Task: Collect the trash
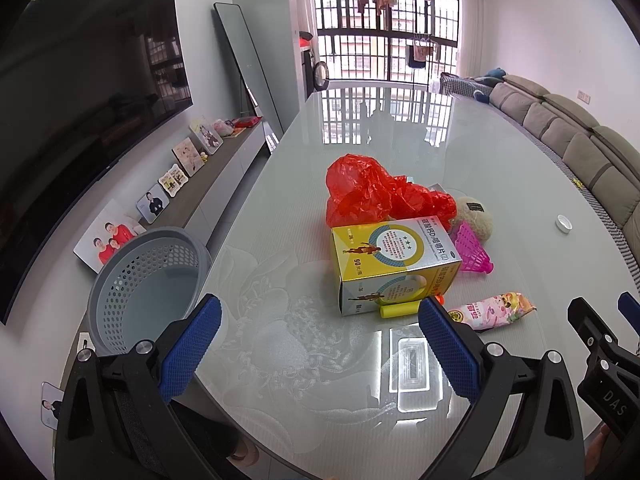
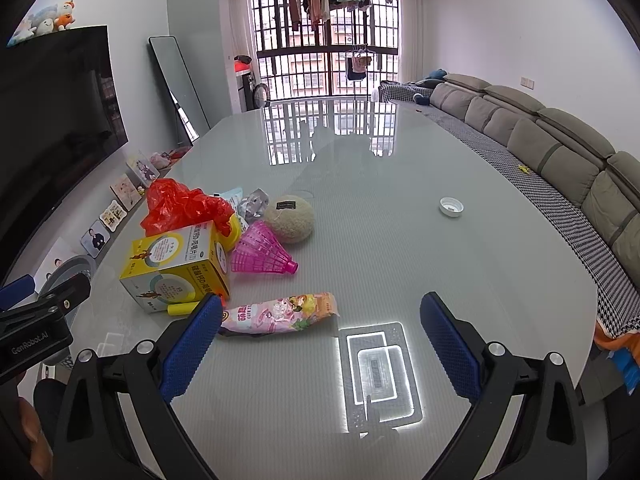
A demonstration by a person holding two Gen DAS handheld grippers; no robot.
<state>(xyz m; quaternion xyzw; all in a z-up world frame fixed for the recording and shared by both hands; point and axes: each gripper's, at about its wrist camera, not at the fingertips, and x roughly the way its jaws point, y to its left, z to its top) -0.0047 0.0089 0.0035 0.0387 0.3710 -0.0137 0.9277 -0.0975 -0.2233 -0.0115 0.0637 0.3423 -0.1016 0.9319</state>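
While both jaws gape, the left hand-held gripper [image 1: 320, 328] and right hand-held gripper [image 2: 320, 328] hover over the counter [image 2: 380, 200]; yellow box [image 1: 394, 260] at twelve o'clock of the left, snack packet [image 2: 280, 314] at eleven of the right.

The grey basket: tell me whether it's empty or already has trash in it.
Empty, as far as shown: the grey basket stands upright at the table's left edge, and the left wrist view shows only bare perforated wall and floor inside.

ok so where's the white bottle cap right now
The white bottle cap sits alone on the glass table, on the right side toward the sofa, well apart from the trash pile around the yellow box.
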